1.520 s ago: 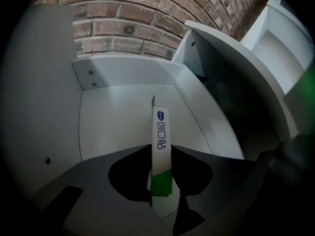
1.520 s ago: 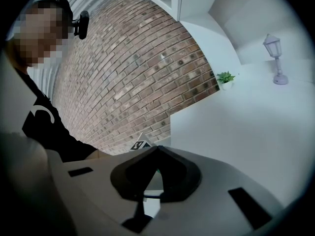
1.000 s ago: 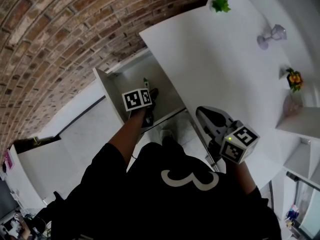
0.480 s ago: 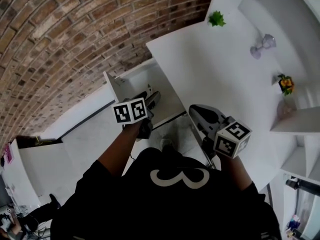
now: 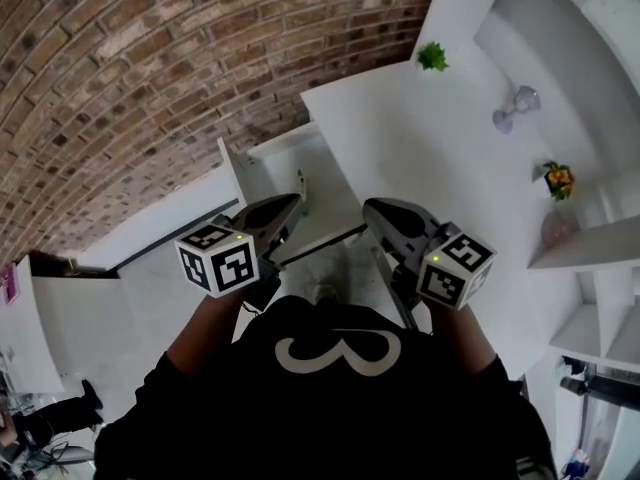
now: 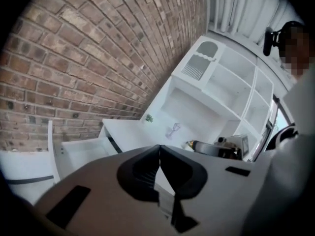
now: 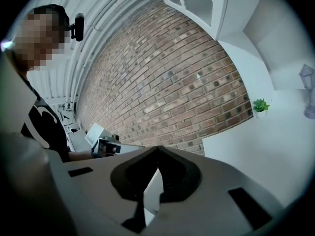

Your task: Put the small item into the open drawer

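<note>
Starting nearest the camera, the head view shows the person's black shirt (image 5: 330, 388) at the bottom edge. Both claws are held out in front of it, side by side and apart from each other. The left claw (image 5: 293, 201) is fully closed: in the left gripper view its jaw tips meet with nothing between them. The right claw (image 5: 368, 206) is likewise closed and empty, its tips touching in the right gripper view. Each claw carries a marker cube (image 5: 215, 260) at its rear end.

Just beyond the claw tips, the white drawer (image 5: 275, 173) stands pulled out from the bench (image 5: 430, 158). The left claw is over the drawer's front edge. The right claw is over the bench's front edge, beside the drawer. The item (image 5: 300, 181), small and slim, is inside the drawer, close to the side wall next to the bench. Neither claw touches it. Its exact shape is too small to make out.

Farther off stand a plant (image 5: 432, 57), a clear glass (image 5: 515, 105) and flowers (image 5: 558, 178), well apart from one another. A brick wall (image 5: 150, 58) rises behind the drawer.
</note>
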{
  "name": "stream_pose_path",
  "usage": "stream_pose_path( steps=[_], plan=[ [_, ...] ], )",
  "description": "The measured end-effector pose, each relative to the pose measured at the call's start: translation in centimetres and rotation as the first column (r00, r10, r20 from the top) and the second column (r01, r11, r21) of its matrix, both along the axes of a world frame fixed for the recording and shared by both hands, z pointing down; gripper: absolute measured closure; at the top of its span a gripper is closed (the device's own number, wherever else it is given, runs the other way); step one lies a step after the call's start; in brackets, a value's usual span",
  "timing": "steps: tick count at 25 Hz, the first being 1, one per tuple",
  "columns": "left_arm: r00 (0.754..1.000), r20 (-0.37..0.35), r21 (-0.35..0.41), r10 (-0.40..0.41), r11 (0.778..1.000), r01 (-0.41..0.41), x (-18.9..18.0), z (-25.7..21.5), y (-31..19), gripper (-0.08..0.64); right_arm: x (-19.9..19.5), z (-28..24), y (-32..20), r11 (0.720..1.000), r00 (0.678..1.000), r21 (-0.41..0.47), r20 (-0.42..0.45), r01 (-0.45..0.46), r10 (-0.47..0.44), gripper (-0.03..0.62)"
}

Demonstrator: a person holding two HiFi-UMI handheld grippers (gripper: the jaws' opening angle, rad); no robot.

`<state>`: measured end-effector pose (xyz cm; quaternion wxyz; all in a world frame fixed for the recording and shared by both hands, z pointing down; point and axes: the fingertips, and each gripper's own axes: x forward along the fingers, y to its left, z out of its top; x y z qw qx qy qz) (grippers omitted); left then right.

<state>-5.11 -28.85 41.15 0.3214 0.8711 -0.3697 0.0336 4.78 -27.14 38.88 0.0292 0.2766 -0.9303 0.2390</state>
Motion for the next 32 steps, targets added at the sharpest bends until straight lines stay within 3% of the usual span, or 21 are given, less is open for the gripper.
stream_pose_path(
  steps=[5,10,15,32],
  plan=[
    [0.999,-0.035,0.039,0.031,0.999,-0.03,0.4,-3.2,2.0,0.556,-0.6,-2.2,0.6,0.998,0.999,0.046,0.024,0.034,-0.035,0.583],
    [0.999,-0.029,0.111,0.045,0.993,-0.041,0.9,-5.8,2.6,0.557,-0.5,-4.9,0.9,0.995,0.992,0.087,0.109,0.048,-0.057,0.583],
    [0.996,-0.047,0.136,0.072,0.989,-0.065,2.0,-6.7,2.2,0.557,-0.5,-5.0,1.0,0.989,0.996,0.142,0.064,0.051,-0.06,0.583],
    [0.999,0.001,0.106,0.041,0.994,-0.041,2.1,-4.4,0.6,0.556,0.3,-2.4,-0.4,0.995,0.998,0.098,0.053,0.021,-0.027,0.583]
  ],
)
